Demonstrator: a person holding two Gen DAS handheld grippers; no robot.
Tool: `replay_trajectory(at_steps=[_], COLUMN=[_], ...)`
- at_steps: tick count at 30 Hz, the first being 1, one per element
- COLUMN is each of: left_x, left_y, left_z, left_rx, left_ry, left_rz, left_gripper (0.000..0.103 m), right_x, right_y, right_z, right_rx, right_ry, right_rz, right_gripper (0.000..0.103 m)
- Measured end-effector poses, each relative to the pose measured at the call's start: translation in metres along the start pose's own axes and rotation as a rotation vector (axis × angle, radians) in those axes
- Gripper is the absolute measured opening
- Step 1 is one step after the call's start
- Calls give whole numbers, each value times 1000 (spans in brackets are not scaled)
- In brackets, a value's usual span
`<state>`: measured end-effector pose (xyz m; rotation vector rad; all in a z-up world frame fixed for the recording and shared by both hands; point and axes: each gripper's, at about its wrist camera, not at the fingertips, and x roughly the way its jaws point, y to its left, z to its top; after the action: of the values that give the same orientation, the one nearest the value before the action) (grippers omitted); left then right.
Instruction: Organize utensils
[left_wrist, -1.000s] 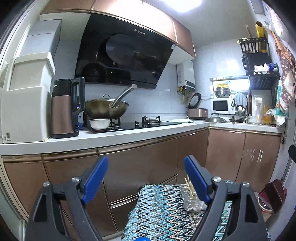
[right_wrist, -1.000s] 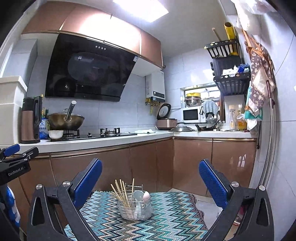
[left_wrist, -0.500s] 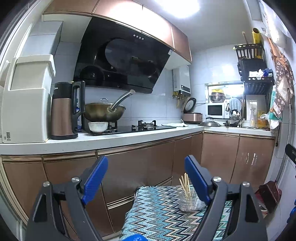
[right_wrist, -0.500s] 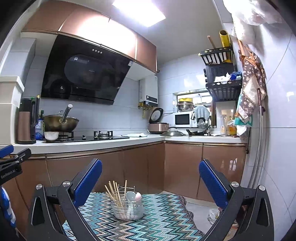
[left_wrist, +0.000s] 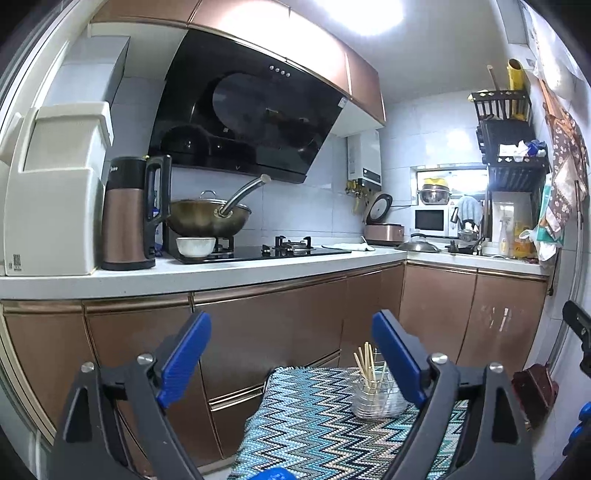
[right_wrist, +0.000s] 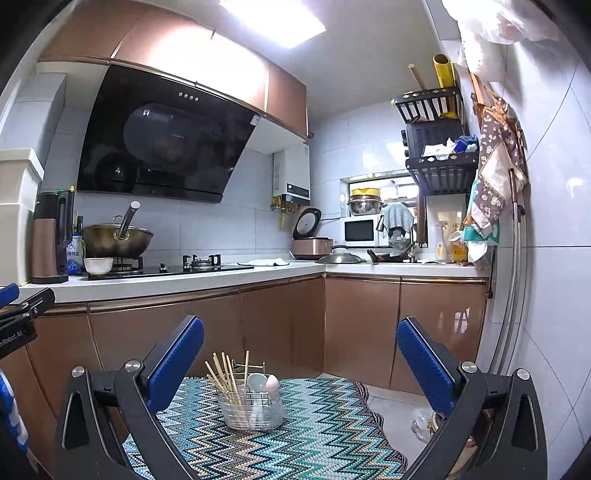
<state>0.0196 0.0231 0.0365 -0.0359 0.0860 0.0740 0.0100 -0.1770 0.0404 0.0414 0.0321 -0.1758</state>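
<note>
A wire utensil holder (right_wrist: 250, 406) stands on a table with a zigzag-patterned cloth (right_wrist: 295, 439). It holds wooden chopsticks (right_wrist: 223, 376) and pale spoons (right_wrist: 264, 382). The holder also shows in the left wrist view (left_wrist: 375, 397), partly behind the right finger. My right gripper (right_wrist: 300, 365) is open and empty, held above and in front of the holder. My left gripper (left_wrist: 291, 363) is open and empty, above the left part of the cloth (left_wrist: 314, 424). The left gripper's body shows at the left edge of the right wrist view.
A kitchen counter (left_wrist: 221, 273) runs behind the table with a kettle (left_wrist: 127, 214), wok (left_wrist: 208, 219), bowl (left_wrist: 195, 246) and hob. Brown cabinets (right_wrist: 258, 325) stand below. A rice cooker (right_wrist: 312, 243), microwave and shelves sit at the far right.
Both grippers have tilted upward a little, so the holder and cloth sit lower in both views. Both grippers stay open and empty.
</note>
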Motion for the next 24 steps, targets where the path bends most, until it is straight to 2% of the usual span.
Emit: replay_trajectory(at_steps=[5, 24], left_x=[7, 12], left_y=[7, 7], left_z=[-3, -12], left_rx=[-35, -13], left_ry=[36, 35], left_rz=[-40, 13], left_gripper=[89, 89], right_x=[1, 5], right_y=[1, 4], right_z=[-2, -5], right_rx=[-4, -26], right_ry=[6, 15], right_rz=[1, 7], right_gripper=[103, 103])
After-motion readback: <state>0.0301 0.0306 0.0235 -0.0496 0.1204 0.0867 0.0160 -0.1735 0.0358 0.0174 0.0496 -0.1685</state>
